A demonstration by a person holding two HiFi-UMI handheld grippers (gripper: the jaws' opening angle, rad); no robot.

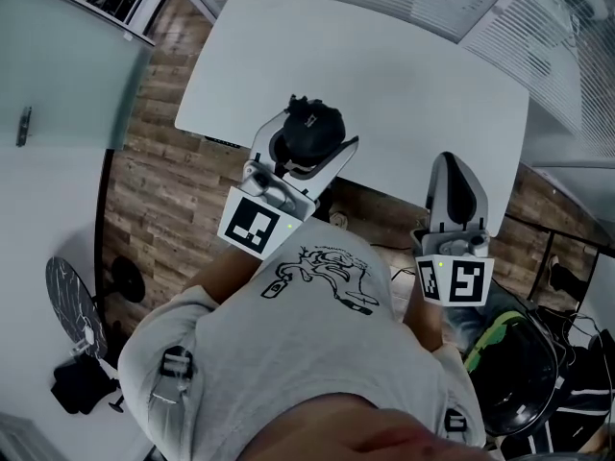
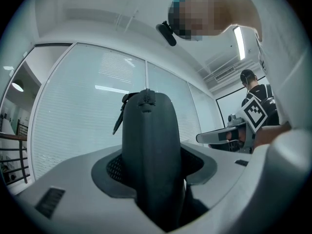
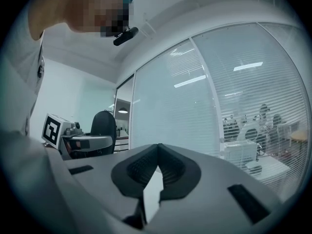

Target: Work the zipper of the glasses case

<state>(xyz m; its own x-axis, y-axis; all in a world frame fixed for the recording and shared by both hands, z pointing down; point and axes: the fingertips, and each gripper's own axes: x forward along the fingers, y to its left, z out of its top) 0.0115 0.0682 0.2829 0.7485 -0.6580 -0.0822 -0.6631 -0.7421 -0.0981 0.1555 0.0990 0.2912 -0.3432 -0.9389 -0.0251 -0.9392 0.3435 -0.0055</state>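
1. Two grippers are in play, and only one has a load. The left gripper (image 1: 306,157) is clamped on the glasses case (image 2: 148,150), with the pads pressing its two broad sides. The right gripper (image 1: 452,166) has its jaws pressed together with nothing between them.
2. The case is off the table (image 1: 404,75), carried in front of me near the table's near edge. It stands on end between the left jaws, with one rounded end up.
3. I judge it light and semi-rigid. The shell looks matte and keeps its curve under the clamp, so it should resist a pull without folding. A harder squeeze could pinch the seam shut on the slider.
4. The zipper (image 2: 146,100) runs over the top end along the narrow edge, midway between the pads. Its pull tab (image 2: 118,120) hangs free on the left side, clear of both jaws. That thin tab is where I would take hold with the right gripper, which must open first. It looks small and likely to swing away.
5. Room is good: the tabletop ahead is bare, and the grippers are well apart. The table's near edge lies below the hands, and the glass wall beyond the table is far off.
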